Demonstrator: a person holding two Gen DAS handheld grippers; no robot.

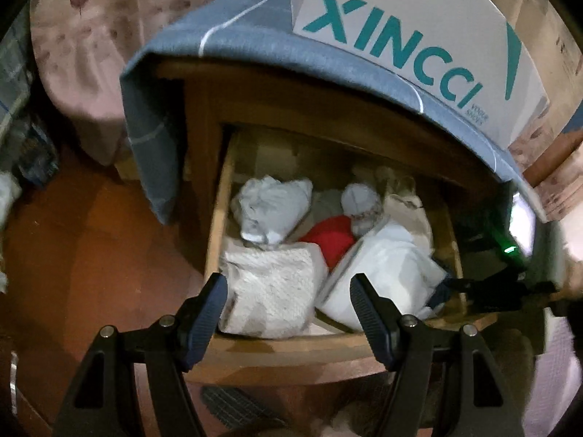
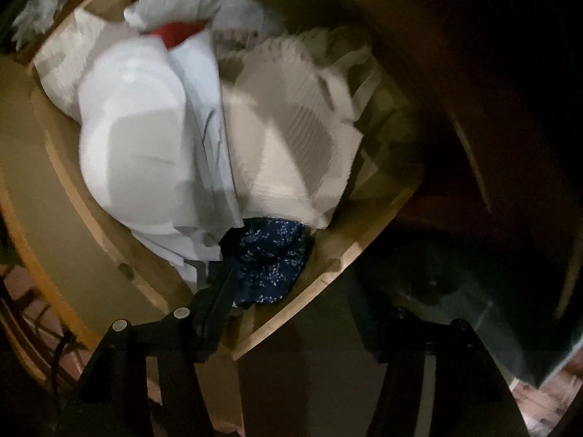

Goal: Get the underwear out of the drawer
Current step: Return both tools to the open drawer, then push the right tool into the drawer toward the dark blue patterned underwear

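Eyes on the dark blue patterned underwear [image 2: 269, 262], tucked into the front right corner of the open drawer [image 2: 328, 273], pressed against the wooden side wall and half buried under a white folded garment [image 2: 145, 138]. In the left wrist view only a sliver of it peeks out at that corner [image 1: 439, 289].

The right claw [image 2: 291, 291] is right on it. One finger [image 2: 218, 291] is dipped inside the drawer, touching the blue fabric's near edge. The other finger sits dark and outside the drawer wall, so the jaws look spread with the wall between them; nothing is gripped. That's the trouble: close now and it pinches wood, not cloth. Better to shift the claw inward so both fingers clear the wall, push down into the bunched blue fabric, then close and lift straight up, so the white garment slides off rather than coming along.

The left claw [image 1: 288, 291] hangs wide open above the drawer's front edge, empty, over a white knitted bundle [image 1: 269, 291]. It could pin the white pile while the right one pulls.

Further back lie a grey-white knotted bundle [image 1: 273, 211] and a red item [image 1: 329, 238]. The drawer belongs to a wooden nightstand [image 1: 204, 116] draped in a blue cloth [image 1: 218, 43], with a white XINCCI shoebox [image 1: 408, 36] on top.
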